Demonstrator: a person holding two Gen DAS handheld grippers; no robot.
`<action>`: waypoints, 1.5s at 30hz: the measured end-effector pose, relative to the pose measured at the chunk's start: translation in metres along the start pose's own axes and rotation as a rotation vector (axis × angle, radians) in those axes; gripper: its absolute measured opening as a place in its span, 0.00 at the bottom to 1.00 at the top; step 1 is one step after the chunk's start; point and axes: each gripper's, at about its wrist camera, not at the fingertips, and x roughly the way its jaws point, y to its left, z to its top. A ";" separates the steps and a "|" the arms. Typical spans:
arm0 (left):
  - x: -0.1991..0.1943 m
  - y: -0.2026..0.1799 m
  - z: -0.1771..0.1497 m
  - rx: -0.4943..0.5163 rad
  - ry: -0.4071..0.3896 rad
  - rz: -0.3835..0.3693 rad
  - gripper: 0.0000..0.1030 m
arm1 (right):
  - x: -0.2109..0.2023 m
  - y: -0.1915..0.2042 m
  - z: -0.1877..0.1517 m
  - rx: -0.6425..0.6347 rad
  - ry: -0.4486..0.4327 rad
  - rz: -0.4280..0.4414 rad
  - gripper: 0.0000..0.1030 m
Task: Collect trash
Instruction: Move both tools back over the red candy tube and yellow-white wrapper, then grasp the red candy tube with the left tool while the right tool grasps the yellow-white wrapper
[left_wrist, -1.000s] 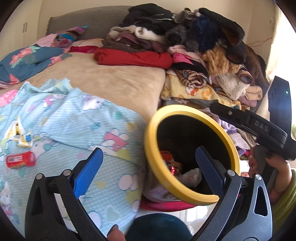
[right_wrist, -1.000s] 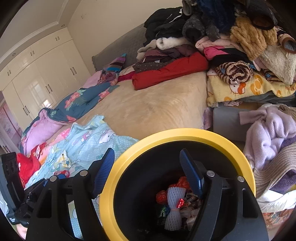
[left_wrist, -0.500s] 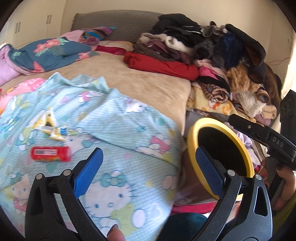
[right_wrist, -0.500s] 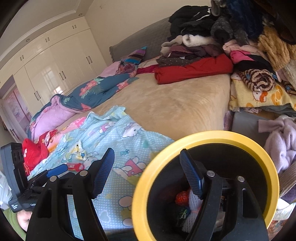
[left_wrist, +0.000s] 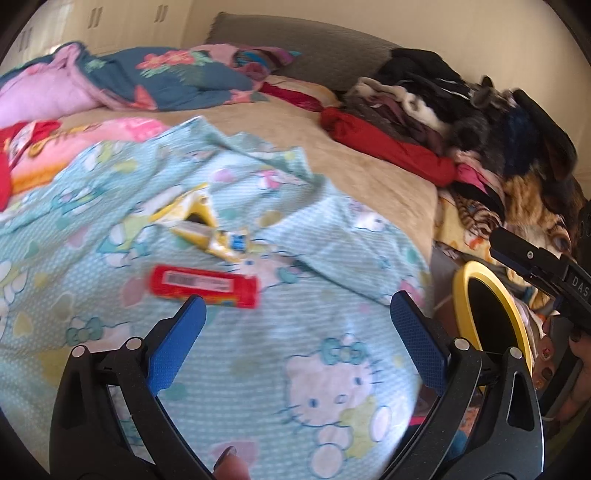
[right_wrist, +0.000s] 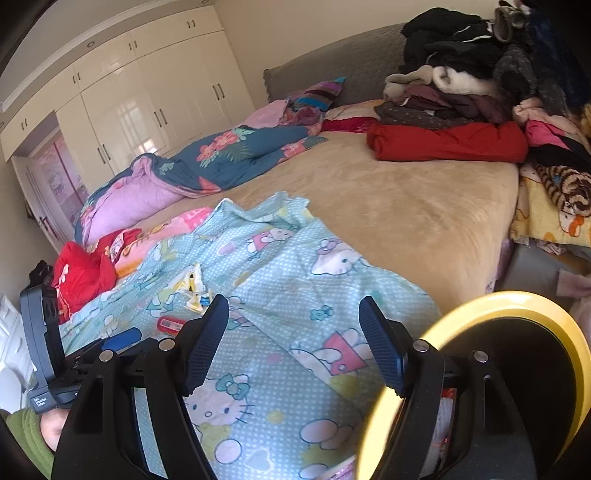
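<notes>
Left gripper (left_wrist: 297, 314): jaws wide apart, nothing between them, hanging over the blue cartoon-cat sheet (left_wrist: 303, 354); its blue left finger (left_wrist: 175, 341) has its tip just in front of the red tube.
Right gripper (right_wrist: 293, 334): jaws wide apart and empty, over the near right part of the sheet, with its right finger against the near rim of the bin.
Bin (right_wrist: 517, 306): black inside with a yellow rim, beside the sheet's right edge, off the side of the bed; in the left wrist view its rim (left_wrist: 463, 280) shows just right of the sheet.
Red tube (left_wrist: 203, 286): trash, lying flat on the sheet near its middle, a barcode label facing up; in the right wrist view (right_wrist: 171, 325) it is partly hidden behind the right gripper's left finger.
Yellow wrapper (left_wrist: 207, 229): trash, crumpled and torn open, on the sheet just beyond the red tube; also seen in the right wrist view (right_wrist: 194, 286).
Sheet: rumpled, spread over the near half of the bed.
Bed (right_wrist: 388, 206): covered in a plain tan blanket beyond the sheet.
Red cloth (right_wrist: 83, 275): bunched at the sheet's left edge.
Floral quilt (right_wrist: 221, 155): blue and pink, heaped beyond the sheet to the left.
Clothes pile (right_wrist: 472, 92): stacked high beyond the sheet to the right, a folded red garment (right_wrist: 450, 142) at its base.
Headboard (right_wrist: 332, 66): grey, behind the quilt and the clothes.
Wardrobes (right_wrist: 140, 92): glossy cream doors along the far left wall.
</notes>
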 end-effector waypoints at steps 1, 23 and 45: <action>-0.001 0.006 0.000 -0.016 -0.002 0.002 0.89 | 0.006 0.005 0.001 -0.010 0.009 0.007 0.68; 0.021 0.107 -0.015 -0.421 0.077 -0.111 0.46 | 0.147 0.090 0.007 -0.170 0.235 0.189 0.30; 0.059 0.132 -0.009 -0.545 0.100 -0.183 0.43 | 0.236 0.087 -0.002 -0.057 0.394 0.373 0.14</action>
